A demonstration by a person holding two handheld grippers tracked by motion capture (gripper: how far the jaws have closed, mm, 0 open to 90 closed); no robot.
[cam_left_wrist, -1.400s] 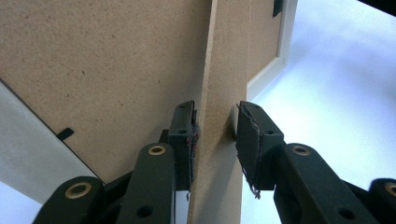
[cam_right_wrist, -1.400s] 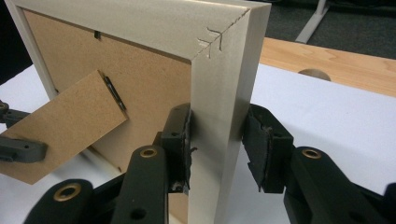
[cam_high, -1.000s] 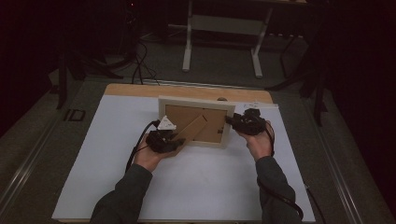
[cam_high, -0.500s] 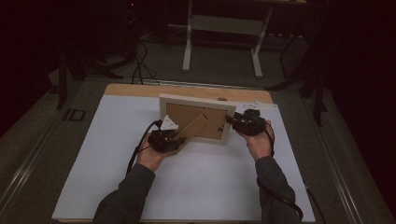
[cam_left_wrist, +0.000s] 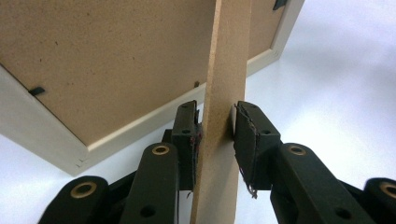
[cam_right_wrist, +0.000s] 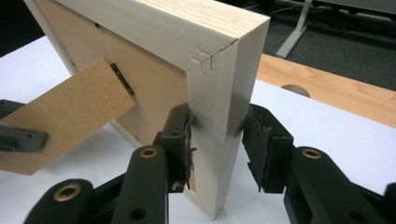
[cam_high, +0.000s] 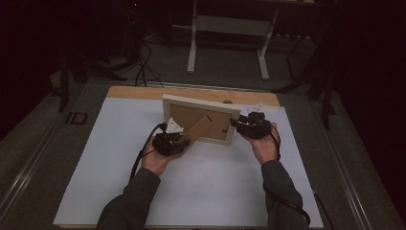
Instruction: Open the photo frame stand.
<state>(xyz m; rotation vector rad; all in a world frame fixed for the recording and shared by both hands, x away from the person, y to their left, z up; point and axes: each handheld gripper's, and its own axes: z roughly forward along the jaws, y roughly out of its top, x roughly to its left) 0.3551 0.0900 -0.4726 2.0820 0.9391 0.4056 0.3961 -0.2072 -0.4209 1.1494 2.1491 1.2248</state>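
Observation:
A pale wooden picture frame (cam_high: 201,101) stands upright on the white sheet, its brown fibreboard back (cam_left_wrist: 93,60) toward me. Its brown support strut (cam_high: 201,127) swings out from the back toward the lower left. My left gripper (cam_high: 184,140) is shut on that strut (cam_left_wrist: 229,56), a pad (cam_left_wrist: 187,140) pressed on each flat face. My right gripper (cam_high: 235,123) is shut on the frame's right upright (cam_right_wrist: 224,60), one jaw behind it and one in front. In the right gripper view the strut (cam_right_wrist: 70,112) and the left gripper (cam_right_wrist: 18,135) appear at the left.
The white sheet (cam_high: 206,187) covers most of a wooden table, whose bare far edge (cam_high: 143,92) has a round hole (cam_right_wrist: 292,89). Beyond it stand a white desk frame (cam_high: 230,28) and cables (cam_high: 143,57) on the dark floor.

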